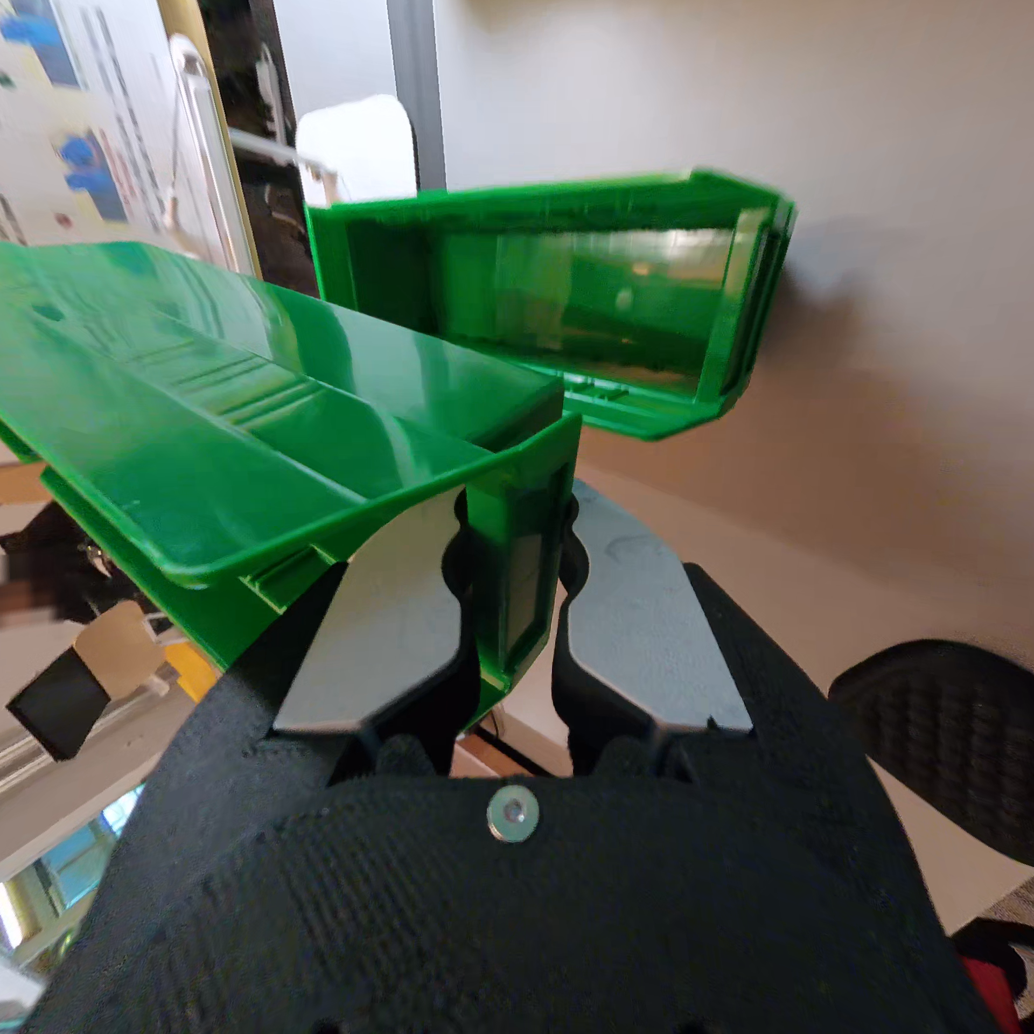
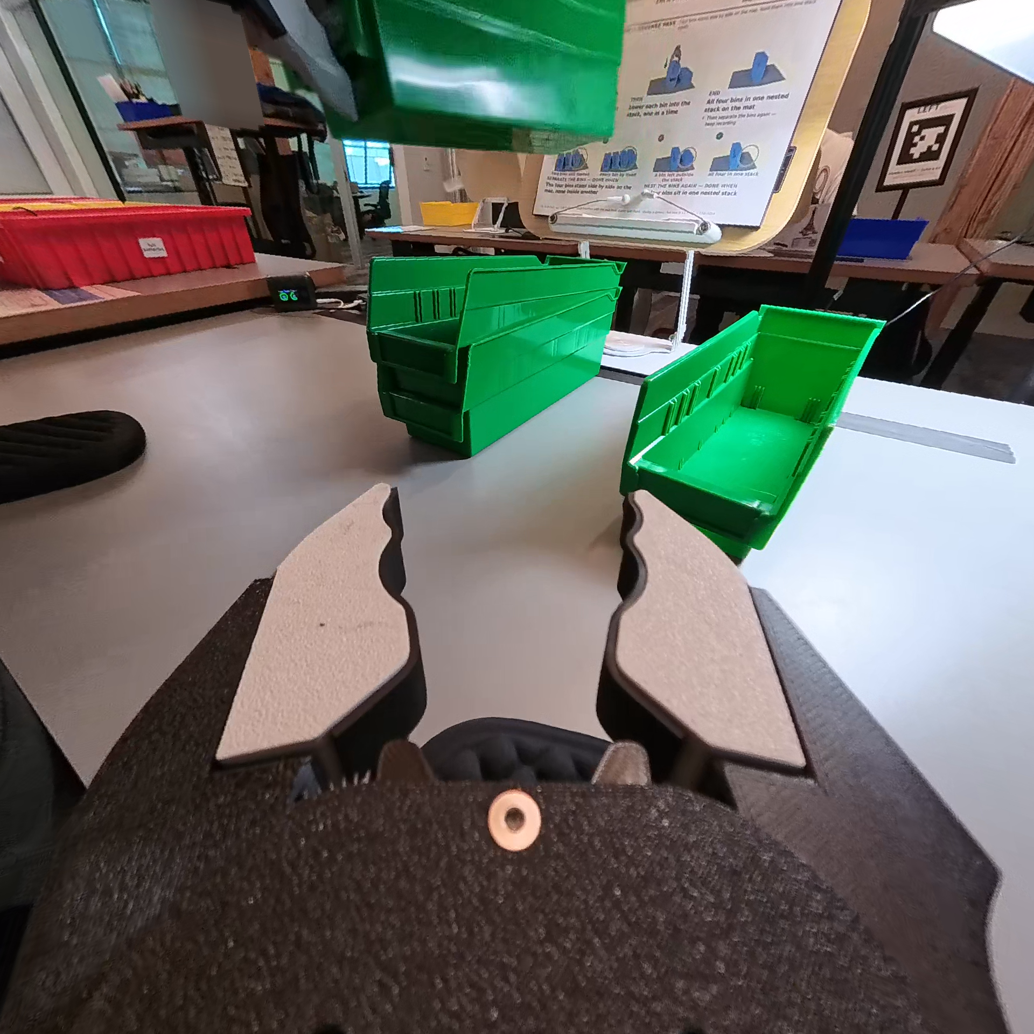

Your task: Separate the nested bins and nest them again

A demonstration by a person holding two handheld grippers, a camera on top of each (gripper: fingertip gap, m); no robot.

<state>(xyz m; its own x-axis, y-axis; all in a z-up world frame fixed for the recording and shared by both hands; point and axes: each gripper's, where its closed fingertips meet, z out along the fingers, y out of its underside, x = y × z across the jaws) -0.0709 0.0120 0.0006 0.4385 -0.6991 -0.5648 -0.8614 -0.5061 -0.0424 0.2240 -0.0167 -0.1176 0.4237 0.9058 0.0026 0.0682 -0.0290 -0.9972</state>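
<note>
My left gripper (image 1: 517, 503) is shut on the end wall of a green bin (image 1: 252, 403) and holds it up in the air, tilted. The same bin shows at the top of the right wrist view (image 2: 487, 73). Another green bin (image 1: 559, 291) lies beyond it with its open side toward the camera. In the right wrist view a nested stack of green bins (image 2: 492, 352) stands mid-table. A single green bin (image 2: 744, 436) sits to its right, tipped toward me. My right gripper (image 2: 512, 498) is open and empty, low over the grey table (image 2: 252, 419), just left of that single bin.
A red bin (image 2: 123, 240) stands on a wooden desk at the far left. A black padded rest (image 2: 61, 447) lies at the table's left edge. An instruction board (image 2: 699, 112) on a stand is behind the bins. A tape strip (image 2: 923, 436) crosses the table at right. Tip to tip, the grippers are about 35 cm apart.
</note>
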